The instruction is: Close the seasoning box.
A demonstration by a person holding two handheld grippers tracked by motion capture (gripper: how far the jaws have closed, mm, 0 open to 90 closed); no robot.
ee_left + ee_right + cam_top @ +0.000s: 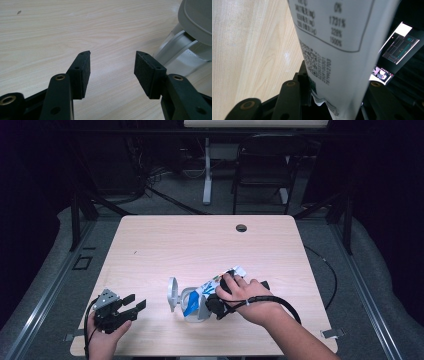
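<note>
Rt gripper (212, 307) grips a white packet (207, 290) with blue print, 1 pad on each side of it; in the rt gripper view the packet (337, 45) sits between the 2 jaws, printed panel w/ a code facing the camera. Packet lies tilted near the table's (200, 245) front-centre, lower end at the mouth of a clear container (192, 307) whose grey lid (172, 292) stands flipped up. Lt gripper (132, 305) rests at the front-left corner, jaws released, nothing between them. Lt gripper view: container (180, 50) just beyond the rt-hand pad (146, 72).
</note>
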